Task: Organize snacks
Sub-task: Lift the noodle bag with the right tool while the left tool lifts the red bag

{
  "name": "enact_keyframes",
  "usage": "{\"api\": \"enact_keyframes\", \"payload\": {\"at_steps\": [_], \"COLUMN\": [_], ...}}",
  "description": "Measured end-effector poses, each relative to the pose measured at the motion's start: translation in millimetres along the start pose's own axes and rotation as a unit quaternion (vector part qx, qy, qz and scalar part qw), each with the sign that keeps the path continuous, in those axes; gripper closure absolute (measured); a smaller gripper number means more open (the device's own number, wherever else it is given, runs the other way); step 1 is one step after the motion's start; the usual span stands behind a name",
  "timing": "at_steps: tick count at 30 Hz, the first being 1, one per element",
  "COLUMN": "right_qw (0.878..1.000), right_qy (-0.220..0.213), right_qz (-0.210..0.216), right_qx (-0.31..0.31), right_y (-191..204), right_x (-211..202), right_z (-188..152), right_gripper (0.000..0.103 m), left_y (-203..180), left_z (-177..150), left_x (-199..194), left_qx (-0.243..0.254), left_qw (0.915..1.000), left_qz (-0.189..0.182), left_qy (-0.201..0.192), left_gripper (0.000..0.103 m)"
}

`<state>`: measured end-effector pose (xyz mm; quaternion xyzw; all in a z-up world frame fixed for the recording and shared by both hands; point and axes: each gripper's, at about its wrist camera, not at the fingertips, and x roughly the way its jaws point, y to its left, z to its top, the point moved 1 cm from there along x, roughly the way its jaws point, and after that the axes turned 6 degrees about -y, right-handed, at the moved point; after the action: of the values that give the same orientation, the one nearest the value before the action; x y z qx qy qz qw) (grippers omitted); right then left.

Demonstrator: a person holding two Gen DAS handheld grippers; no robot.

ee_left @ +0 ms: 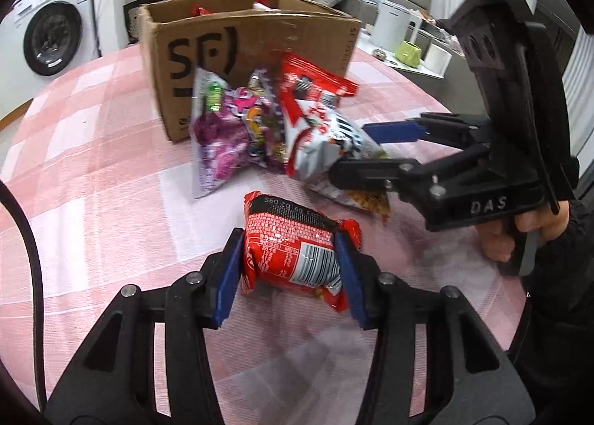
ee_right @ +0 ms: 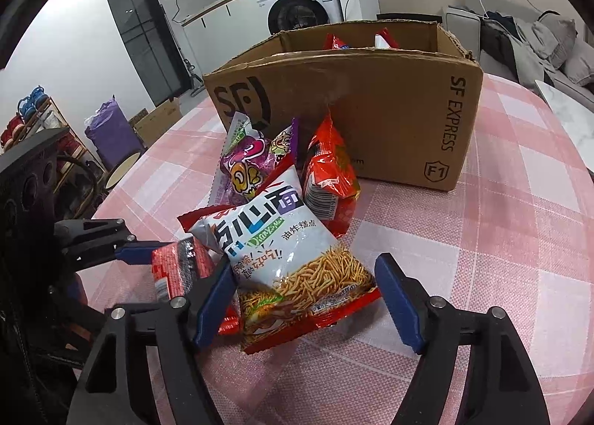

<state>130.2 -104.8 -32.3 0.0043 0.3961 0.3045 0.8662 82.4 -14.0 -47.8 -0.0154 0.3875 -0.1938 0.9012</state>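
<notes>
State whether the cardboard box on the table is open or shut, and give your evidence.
Open. The cardboard box has no flaps across its top, and snack packets show inside over the rim.

Pink-checked table (ee_right: 501,239) bears cardboard box (ee_right: 371,120), snack packets (ee_right: 297,261).

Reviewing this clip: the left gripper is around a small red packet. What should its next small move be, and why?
Probably lift the small red snack packet straight off the pink checked tablecloth toward the open SF cardboard box. The left gripper has both pads pressed on its sides, and other snacks already sit in the box.
</notes>
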Motion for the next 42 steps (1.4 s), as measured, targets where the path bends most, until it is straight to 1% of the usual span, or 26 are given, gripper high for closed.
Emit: {"api": "enact_keyframes", "payload": {"at_steps": [2, 6, 7, 9, 11, 14, 21, 28, 34, 42], "right_qw": [1.0, 1.0, 1.0, 0.999, 0.999, 0.999, 0.999, 0.998, 0.997, 0.996], "right_qy": [0.001, 0.001, 0.002, 0.005, 0.001, -0.004, -0.023, -0.048, -0.07, -0.086], "right_qz": [-0.002, -0.006, -0.003, 0.003, 0.007, 0.017, 0.023, 0.035, 0.038, 0.036], "right_qx": [-0.005, -0.027, -0.03, -0.039, -0.046, -0.041, -0.034, -0.028, -0.023, -0.018], "right_y": [3, 15, 17, 23, 27, 27, 25, 25, 24, 23], "right_x": [3, 10, 12, 13, 11, 6, -11, -31, -49, -65], "right_z": [1, 4, 4, 2, 2, 2, 6, 9, 11, 15], "right_gripper": [0.022, 0.022, 0.025, 0.041, 0.046, 0.05, 0.051, 0.052, 0.052, 0.052], "left_y": [7, 16, 17, 19, 22, 24, 26, 30, 30, 28], "left_z": [0, 0, 0, 0, 0, 0, 4, 10, 16, 17], "left_x": [-3, -6, -7, -8, -9, -12, -22, -37, -54, -69], "left_qx": [-0.009, -0.015, -0.016, -0.018, -0.021, -0.023, -0.024, -0.031, -0.035, -0.039], "left_qw": [0.9999, 0.9998, 0.9997, 0.9996, 0.9995, 0.9994, 0.9989, 0.9973, 0.9954, 0.9937], "left_qz": [0.006, 0.015, 0.015, 0.018, 0.02, 0.023, 0.028, 0.044, 0.052, 0.059], "left_qy": [-0.002, -0.005, -0.005, -0.007, -0.009, -0.014, -0.029, -0.05, -0.073, -0.087], "left_gripper": [0.058, 0.058, 0.058, 0.058, 0.058, 0.058, 0.058, 0.058, 0.058, 0.058]}}
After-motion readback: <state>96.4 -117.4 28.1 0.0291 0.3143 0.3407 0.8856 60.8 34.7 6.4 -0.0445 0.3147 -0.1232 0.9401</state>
